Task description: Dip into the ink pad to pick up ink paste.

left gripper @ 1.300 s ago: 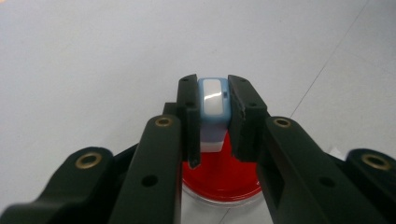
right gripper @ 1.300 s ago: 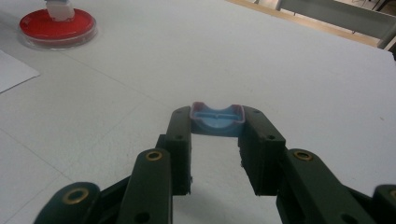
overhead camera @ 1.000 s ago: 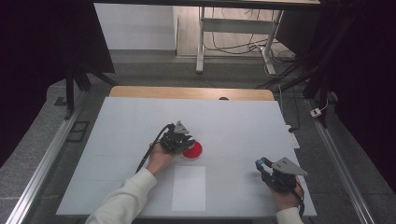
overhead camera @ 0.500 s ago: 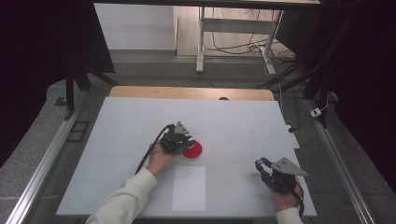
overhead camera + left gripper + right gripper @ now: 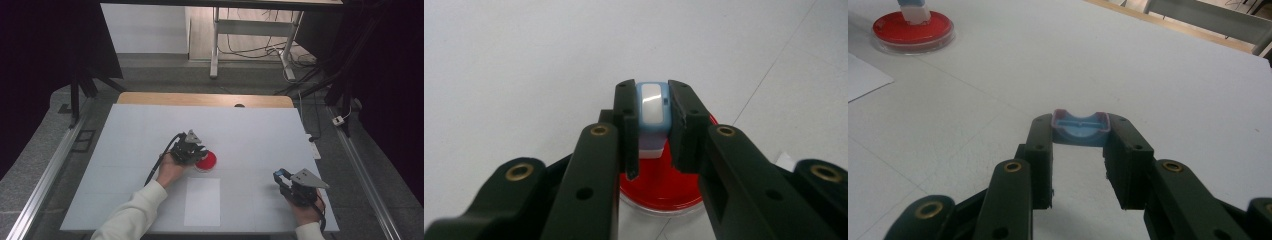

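1. A small light-blue and white block (image 5: 652, 107) sits clamped between the jaws of the left gripper (image 5: 653, 112); its lower end reaches down to the red dish (image 5: 659, 185) beneath it, though whether it actually touches the red surface cannot be told.
2. The red dish (image 5: 206, 161) is round and shallow with a clear rim, and it rests on the white table (image 5: 250, 130) a little left of centre in the high view, just beyond the left gripper (image 5: 189, 148).
3. The left hand (image 5: 171, 169) holds that gripper from the near side, a pale sleeve (image 5: 131, 215) running back to the bottom edge.
4. The right gripper (image 5: 1080, 132) is closed on a small blue cap-like piece (image 5: 1080, 128) with a reddish rim, pinched at the very tips, just above the table.
5. In the high view the right gripper (image 5: 285, 178) stands near the table's right front, well apart from the dish.
6. A white sheet of paper (image 5: 202, 201) lies flat between the two hands, near the front edge.
7. In the right gripper view the dish (image 5: 914, 31) appears far off at upper left, with the block (image 5: 913, 9) standing over it.
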Tool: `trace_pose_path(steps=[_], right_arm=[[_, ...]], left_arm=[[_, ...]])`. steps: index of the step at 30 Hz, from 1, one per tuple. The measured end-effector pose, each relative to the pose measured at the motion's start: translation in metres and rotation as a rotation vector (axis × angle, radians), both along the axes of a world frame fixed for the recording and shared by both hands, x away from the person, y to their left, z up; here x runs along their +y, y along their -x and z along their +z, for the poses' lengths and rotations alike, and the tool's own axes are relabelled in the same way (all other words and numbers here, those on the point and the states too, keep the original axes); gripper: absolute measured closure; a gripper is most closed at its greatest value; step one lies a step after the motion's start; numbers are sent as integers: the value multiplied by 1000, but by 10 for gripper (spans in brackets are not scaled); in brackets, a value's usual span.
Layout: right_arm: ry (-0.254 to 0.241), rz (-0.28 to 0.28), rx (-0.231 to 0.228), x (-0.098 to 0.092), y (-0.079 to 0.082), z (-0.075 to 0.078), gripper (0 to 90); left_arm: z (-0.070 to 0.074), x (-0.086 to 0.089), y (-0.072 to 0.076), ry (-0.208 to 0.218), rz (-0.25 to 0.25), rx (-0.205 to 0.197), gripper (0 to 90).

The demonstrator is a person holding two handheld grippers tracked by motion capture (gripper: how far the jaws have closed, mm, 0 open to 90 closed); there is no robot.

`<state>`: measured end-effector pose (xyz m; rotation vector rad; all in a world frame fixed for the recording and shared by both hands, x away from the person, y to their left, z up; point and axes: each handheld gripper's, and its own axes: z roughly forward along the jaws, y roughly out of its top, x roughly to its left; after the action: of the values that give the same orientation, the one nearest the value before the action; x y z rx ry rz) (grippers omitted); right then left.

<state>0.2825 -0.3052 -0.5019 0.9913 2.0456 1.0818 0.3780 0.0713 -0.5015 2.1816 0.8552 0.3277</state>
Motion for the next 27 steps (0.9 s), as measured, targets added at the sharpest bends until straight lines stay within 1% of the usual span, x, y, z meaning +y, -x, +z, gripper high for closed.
trace_pose_path(steps=[3,5,8,11,13,19,23,27], right_arm=[[-1,0,0,0,0,0,654],[-1,0,-1,0,0,0,654],[-3,0,-2,-1,0,0,655],[-5,1,-3,-1,0,1,654],[-5,1,-3,-1,0,1,654],[-6,0,-3,-1,0,1,654],[-6,0,-2,-1,-1,1,654],[-6,-1,-1,-1,-1,0,654]], left_arm=[[1,0,1,-4,1,-6,758],[2,0,2,10,5,-14,758],[5,2,2,16,7,-19,757],[10,6,3,55,16,-31,756],[14,9,3,67,15,-37,756],[24,18,6,132,17,-34,756],[32,24,8,156,15,-41,756],[39,27,11,177,-4,-42,756]])
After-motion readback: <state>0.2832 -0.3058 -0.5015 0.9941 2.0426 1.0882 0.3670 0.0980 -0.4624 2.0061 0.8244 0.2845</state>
